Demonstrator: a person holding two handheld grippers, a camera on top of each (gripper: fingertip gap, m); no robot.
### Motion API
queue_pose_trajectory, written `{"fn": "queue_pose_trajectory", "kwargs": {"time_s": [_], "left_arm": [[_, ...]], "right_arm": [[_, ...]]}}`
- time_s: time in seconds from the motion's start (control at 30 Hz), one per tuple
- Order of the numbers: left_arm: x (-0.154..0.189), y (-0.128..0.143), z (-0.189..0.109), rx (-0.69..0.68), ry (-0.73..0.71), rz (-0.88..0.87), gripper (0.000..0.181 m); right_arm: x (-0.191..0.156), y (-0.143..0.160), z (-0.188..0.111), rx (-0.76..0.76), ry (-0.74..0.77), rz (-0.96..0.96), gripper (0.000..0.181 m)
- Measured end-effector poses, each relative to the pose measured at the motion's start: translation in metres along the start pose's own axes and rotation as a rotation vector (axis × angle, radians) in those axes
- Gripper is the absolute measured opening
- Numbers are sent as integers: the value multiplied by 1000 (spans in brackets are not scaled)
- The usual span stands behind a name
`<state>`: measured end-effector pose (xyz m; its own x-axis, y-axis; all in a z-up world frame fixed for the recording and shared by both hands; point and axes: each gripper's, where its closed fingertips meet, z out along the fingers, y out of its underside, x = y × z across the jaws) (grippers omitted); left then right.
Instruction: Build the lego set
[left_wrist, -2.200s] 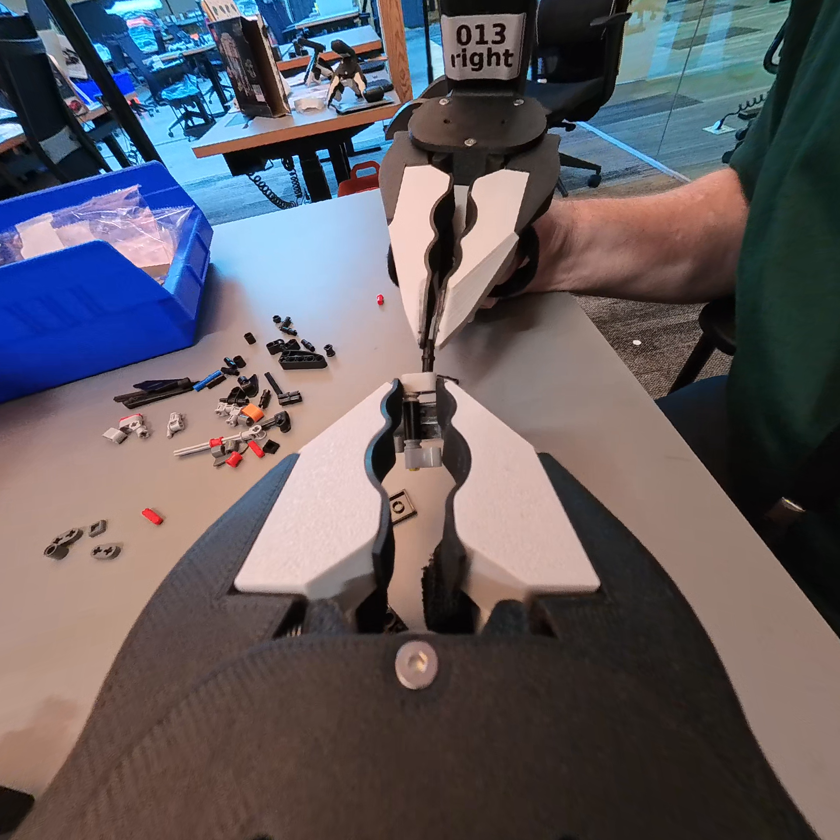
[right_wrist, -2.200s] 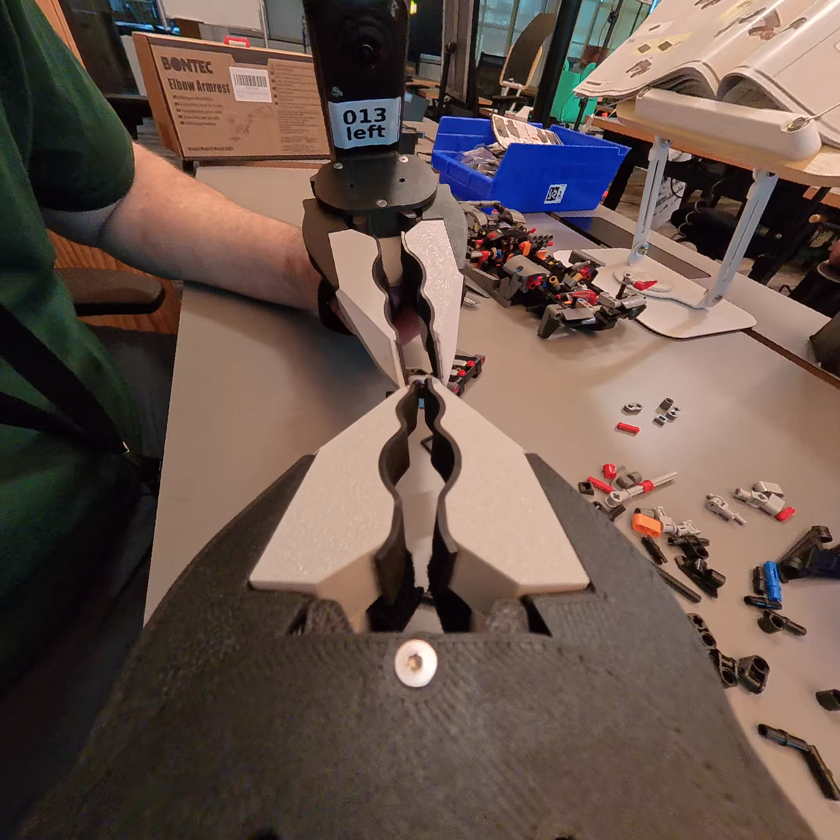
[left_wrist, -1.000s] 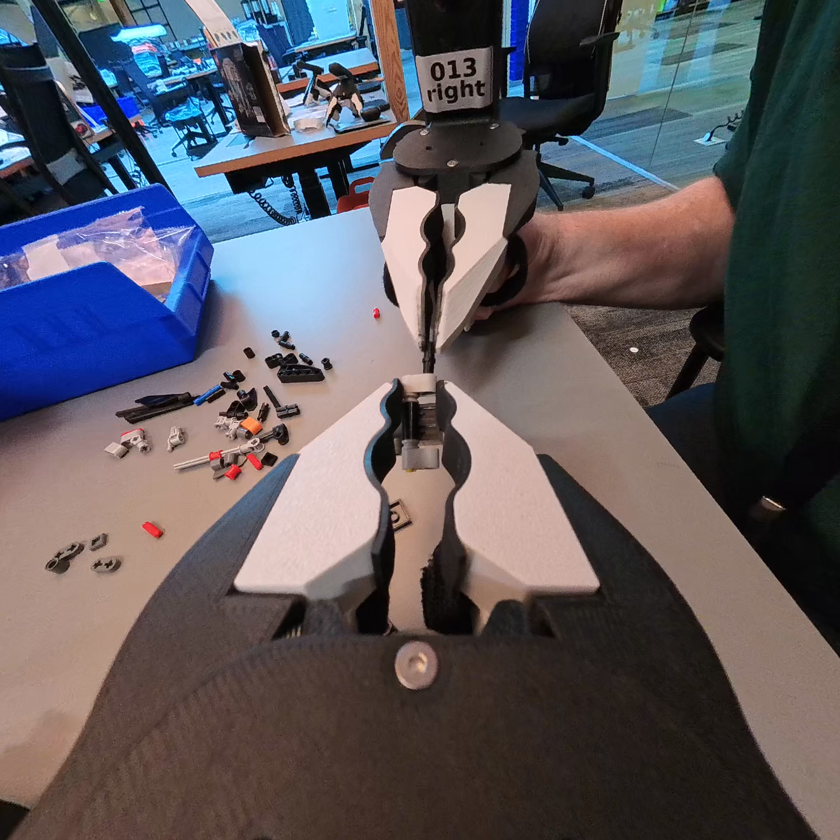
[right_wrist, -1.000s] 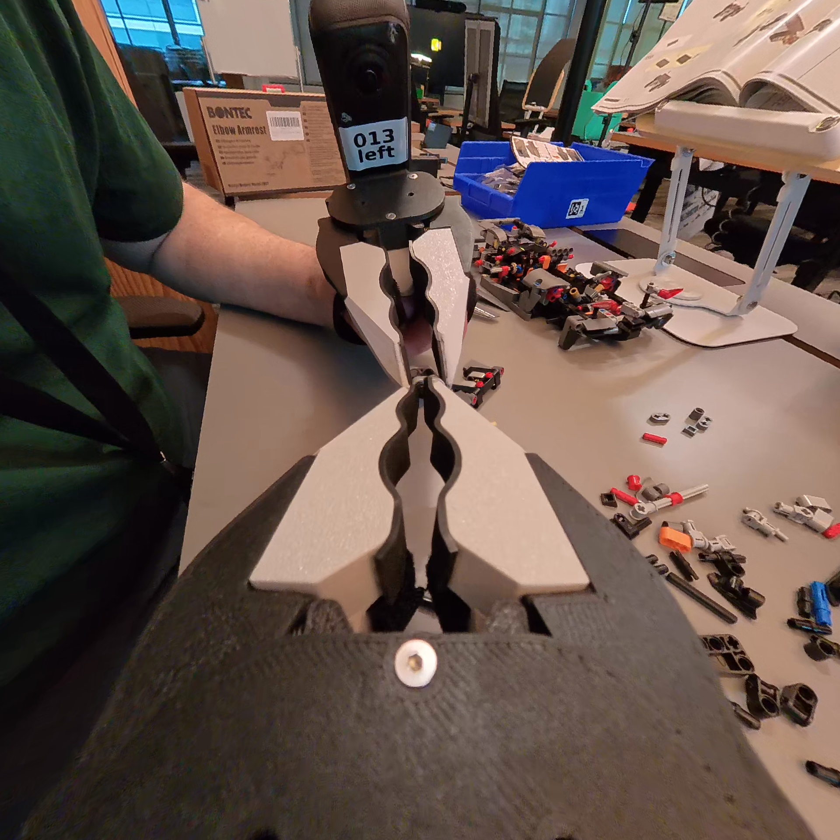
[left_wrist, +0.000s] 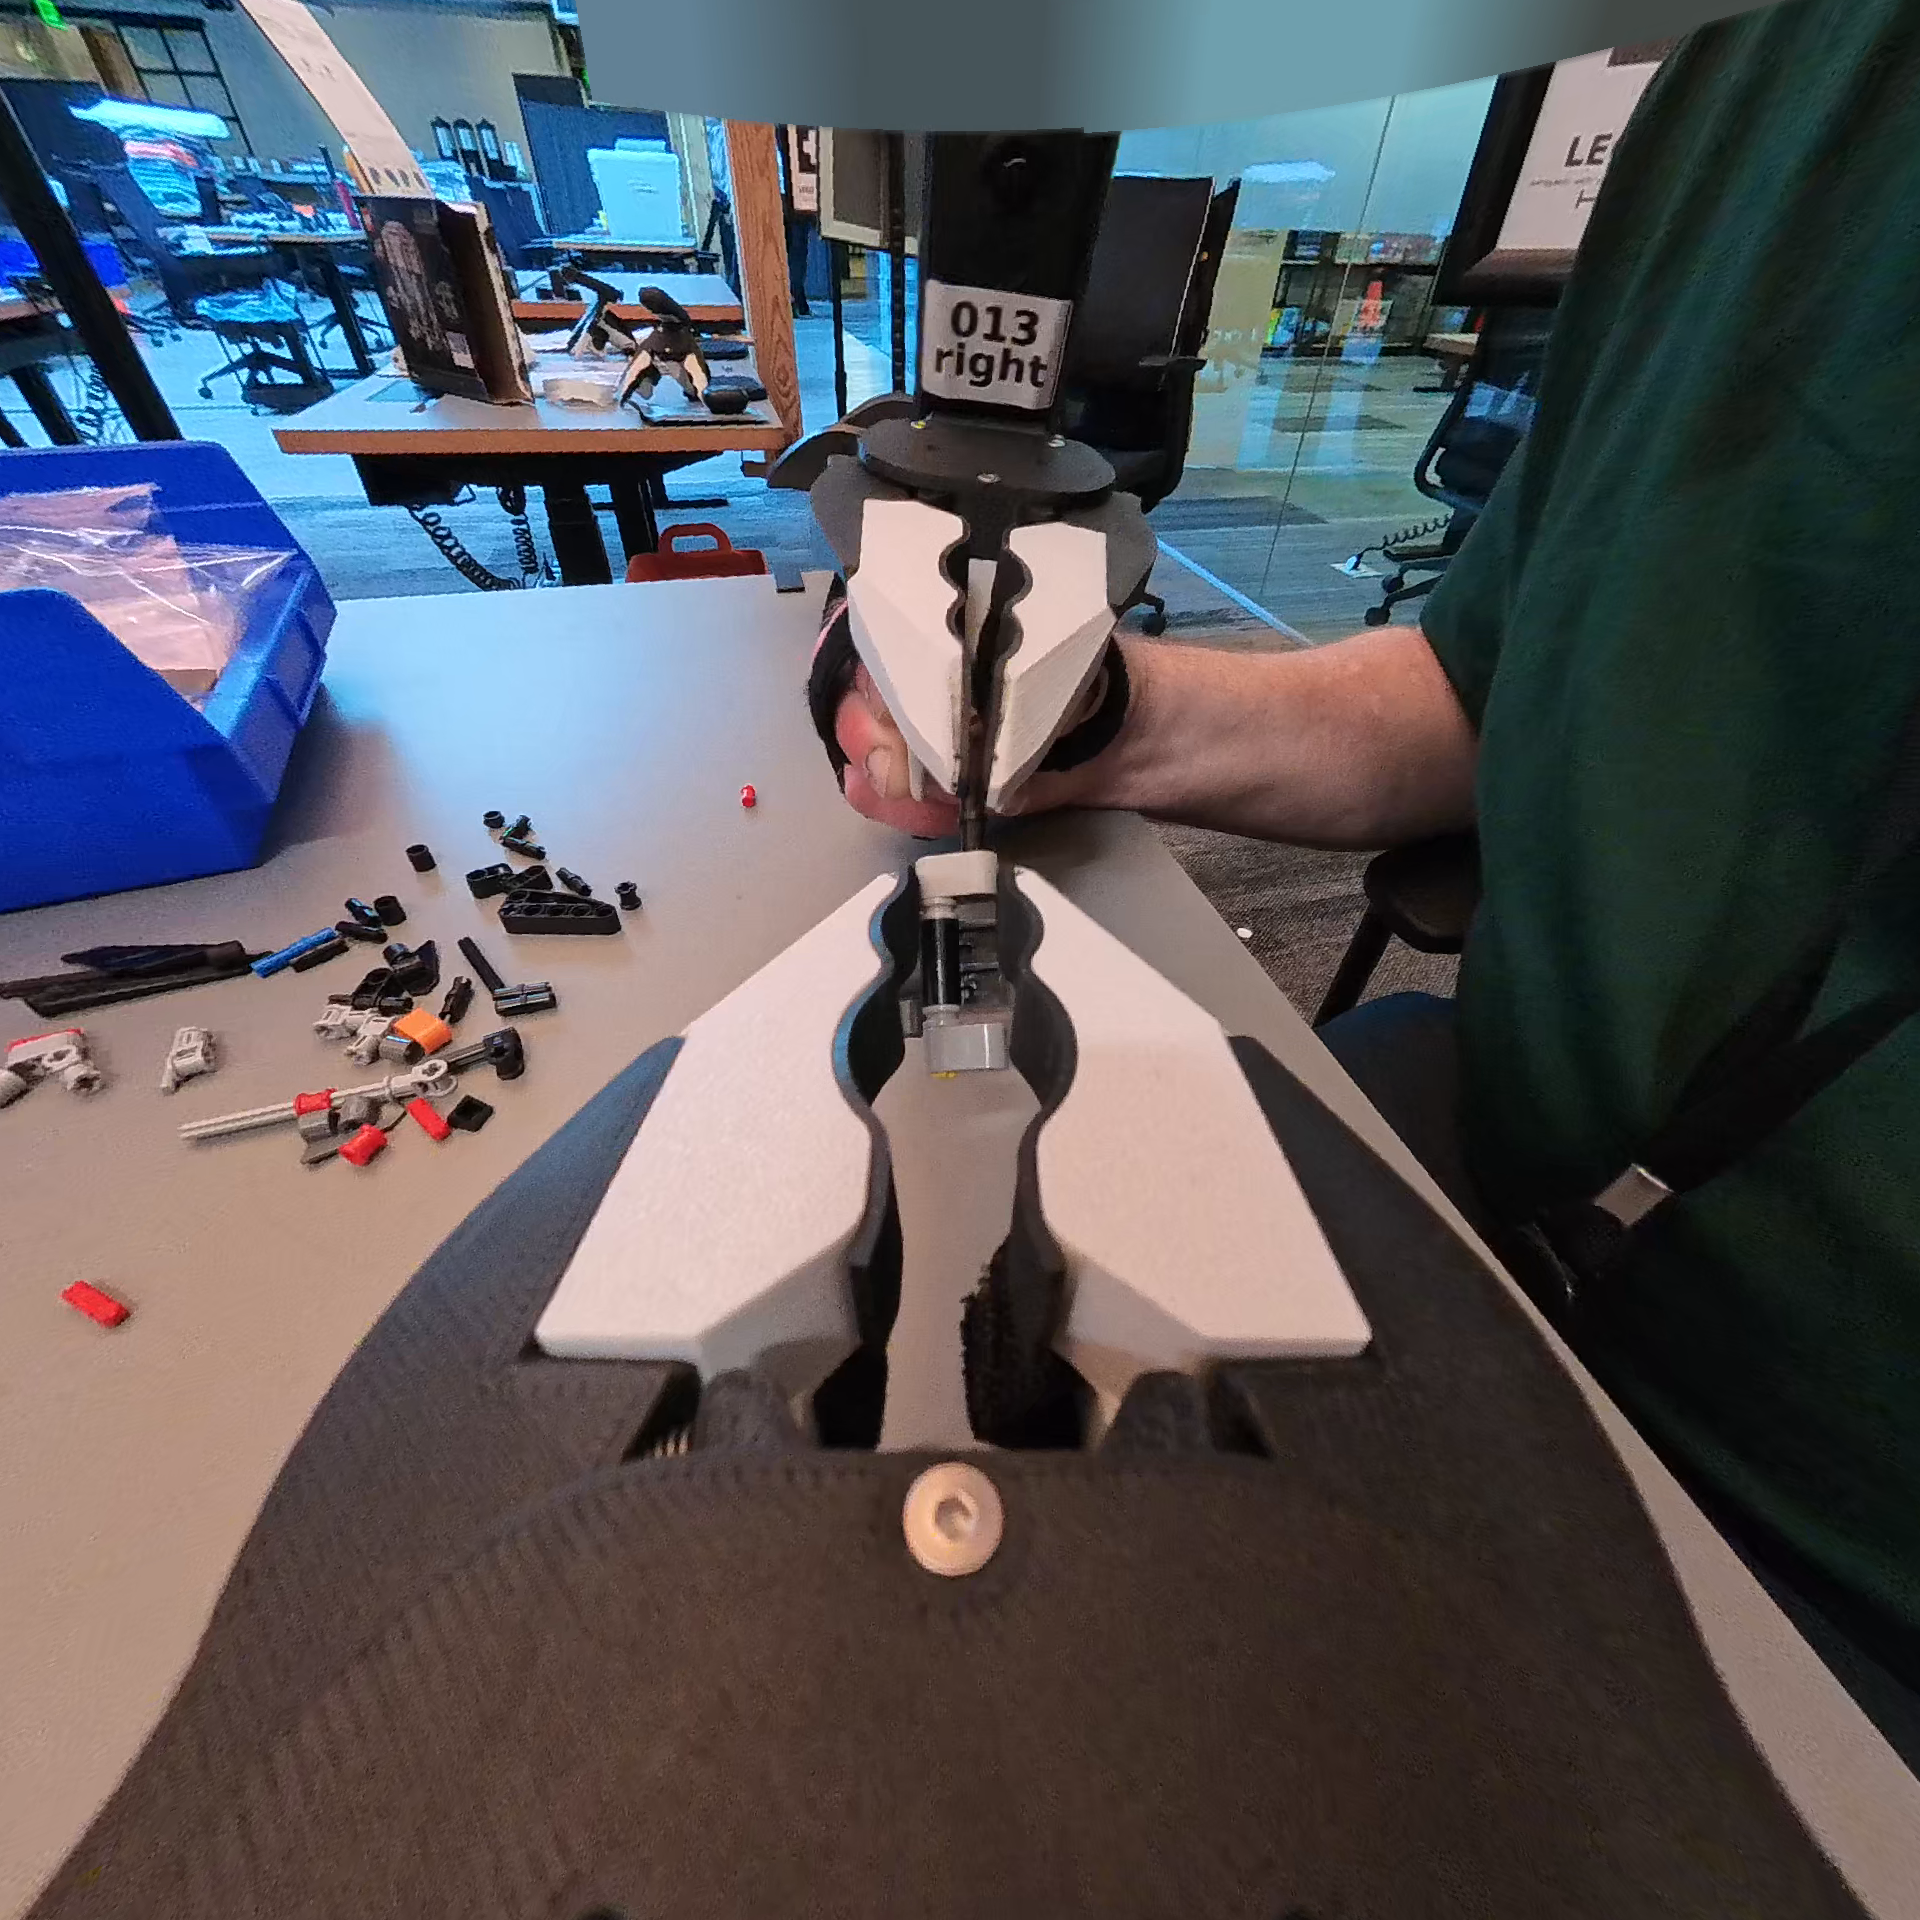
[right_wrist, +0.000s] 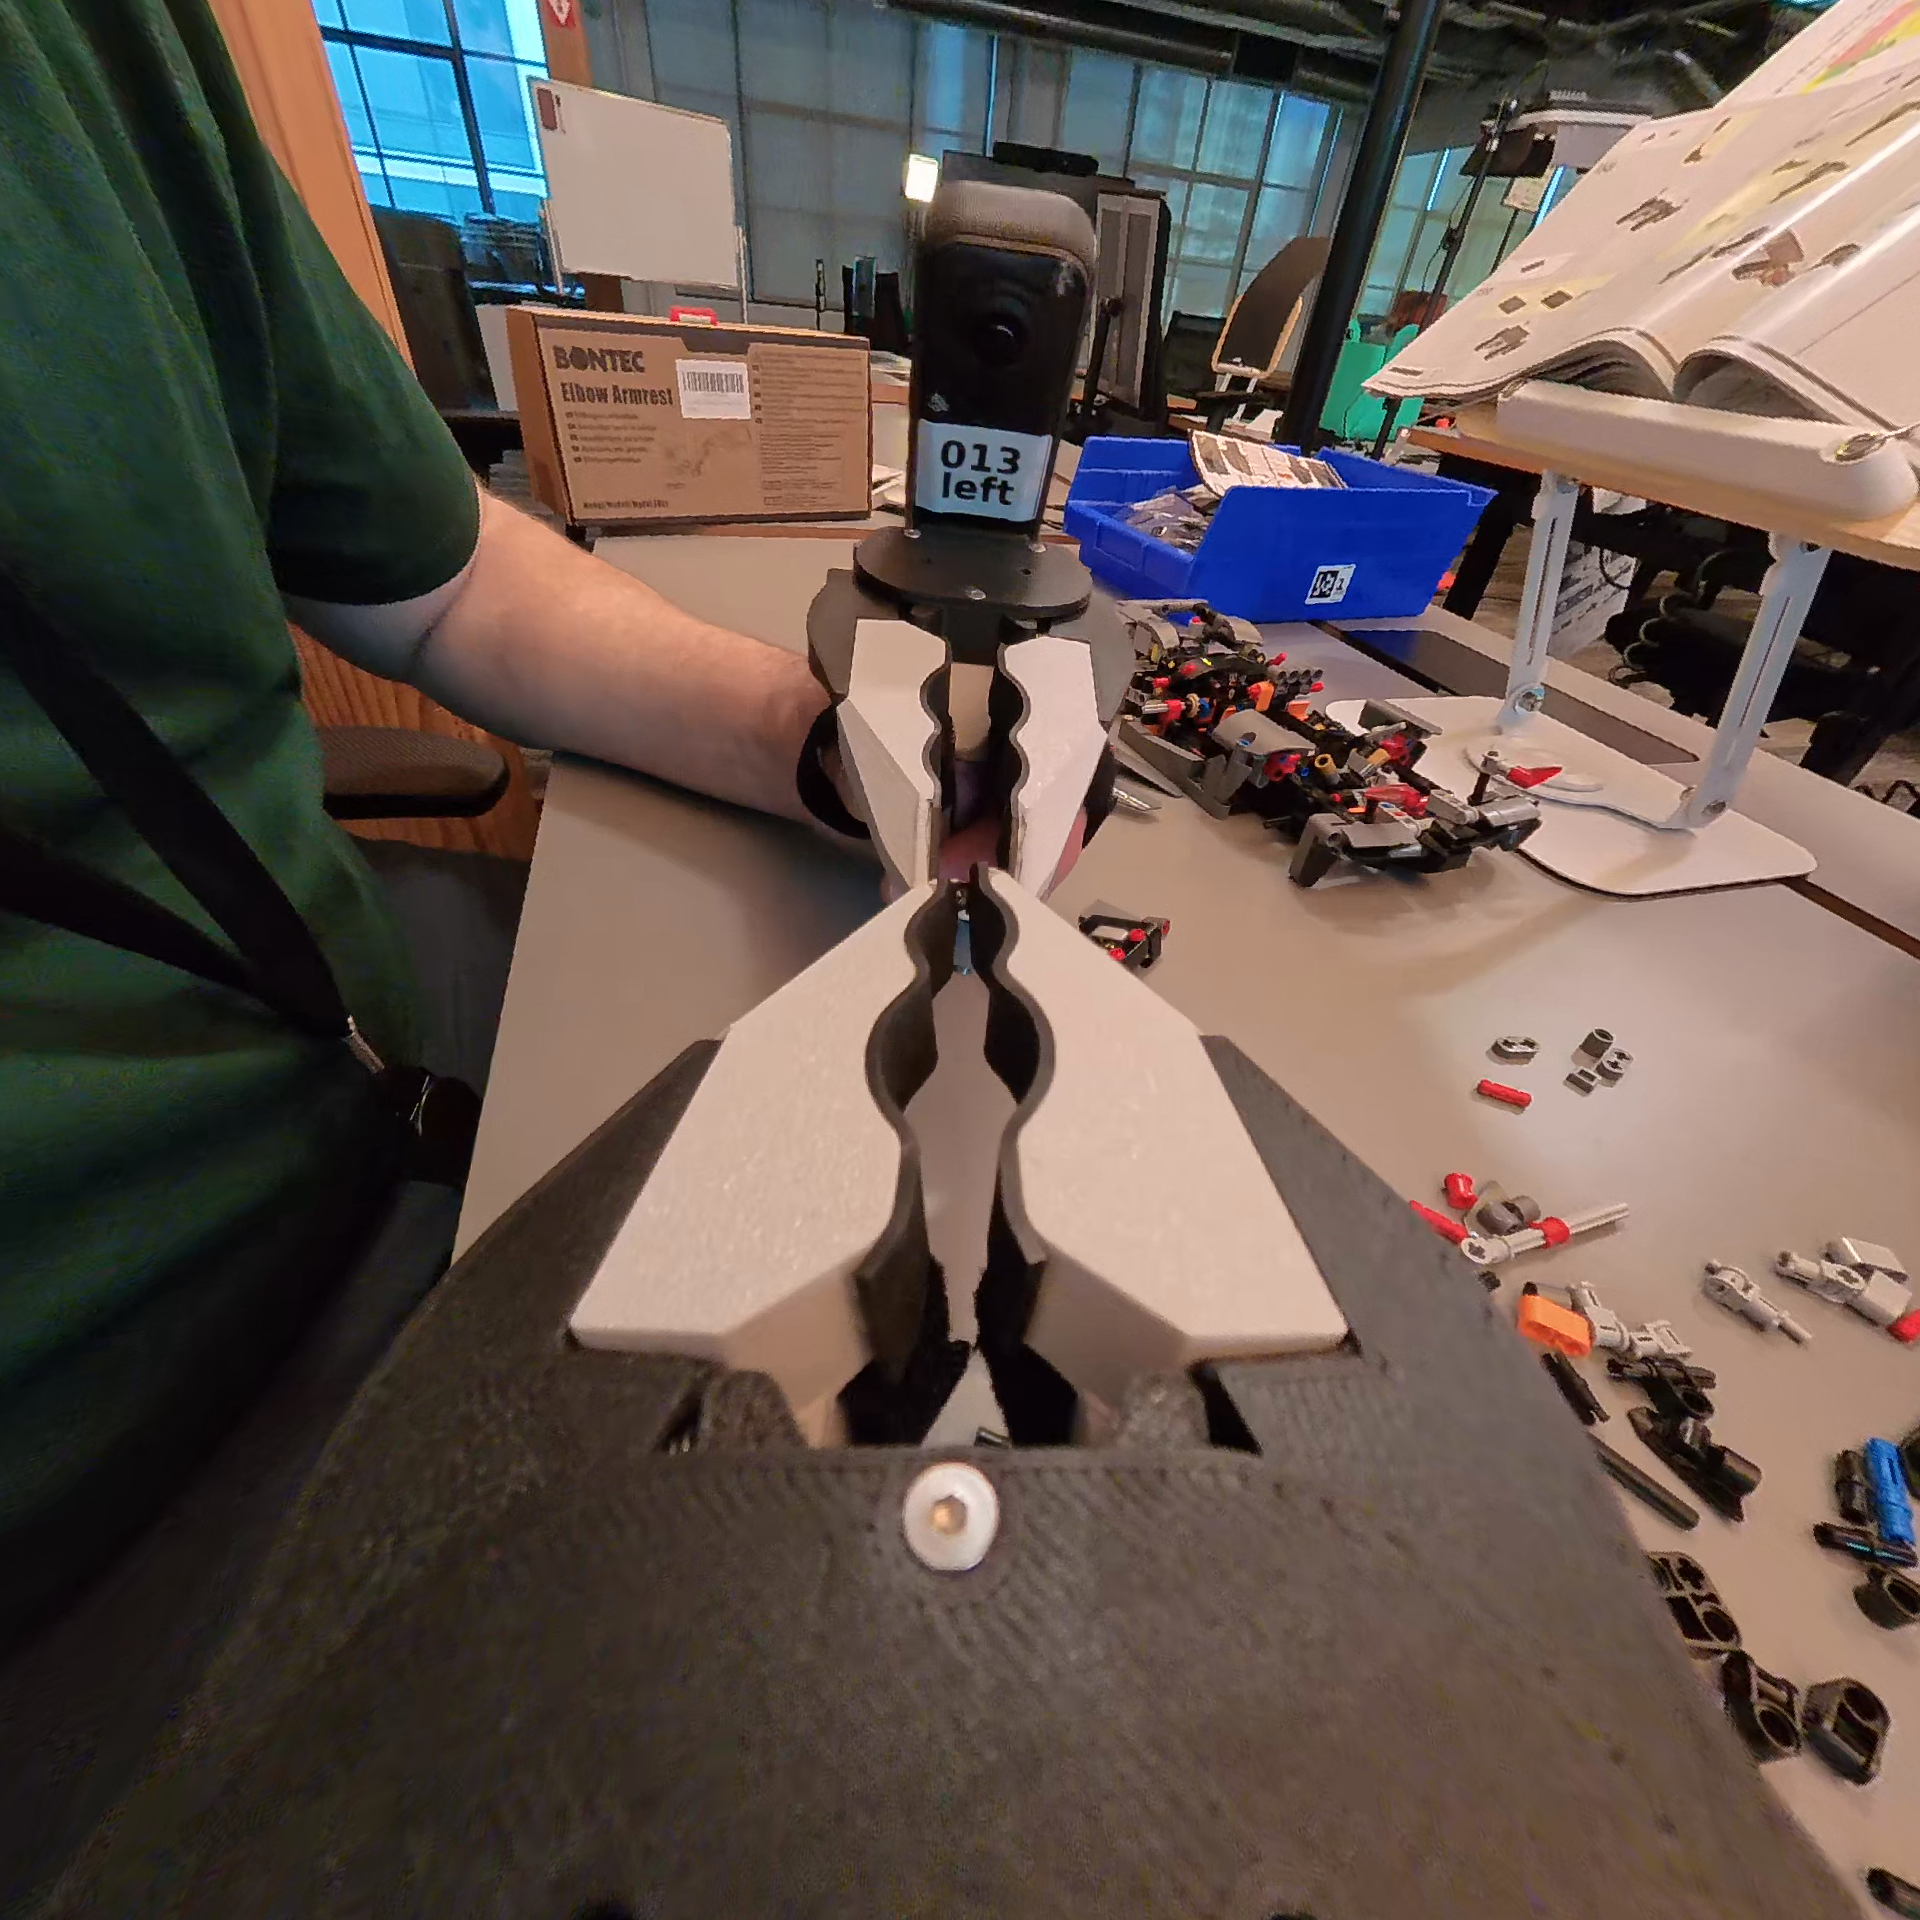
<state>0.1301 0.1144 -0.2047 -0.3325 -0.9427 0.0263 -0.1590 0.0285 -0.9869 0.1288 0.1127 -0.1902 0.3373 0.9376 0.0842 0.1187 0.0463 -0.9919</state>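
Grey table (left_wrist: 582, 707), mid-air above it: left gripper (left_wrist: 958, 894) clamped on small grey-black lego assembly (left_wrist: 958, 977); right gripper (left_wrist: 971, 790) at 12 o'clock, pinching thin black axle (left_wrist: 972, 821) that meets its top. Loose pieces (left_wrist: 416, 997) at 9 o'clock, blue bin (left_wrist: 135, 727) beyond. Table edge close at 3 o'clock.

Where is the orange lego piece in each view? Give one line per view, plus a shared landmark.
Left wrist view: the orange piece lies on the table, left of centre, among the loose parts left of the left gripper.
Right wrist view: the orange piece lies at lower right, right of the right gripper.
Shared landmark: the long grey rod with red ends, lying close to it in both views.
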Motion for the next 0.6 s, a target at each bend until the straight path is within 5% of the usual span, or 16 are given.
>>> {"fn": "queue_pose_trajectory", "kwargs": {"time_s": [0.6], "left_arm": [[0, 0, -1, 5, 10, -4, 13]], "right_arm": [[-1, 2, -1, -29, 25, -48, 1]]}}
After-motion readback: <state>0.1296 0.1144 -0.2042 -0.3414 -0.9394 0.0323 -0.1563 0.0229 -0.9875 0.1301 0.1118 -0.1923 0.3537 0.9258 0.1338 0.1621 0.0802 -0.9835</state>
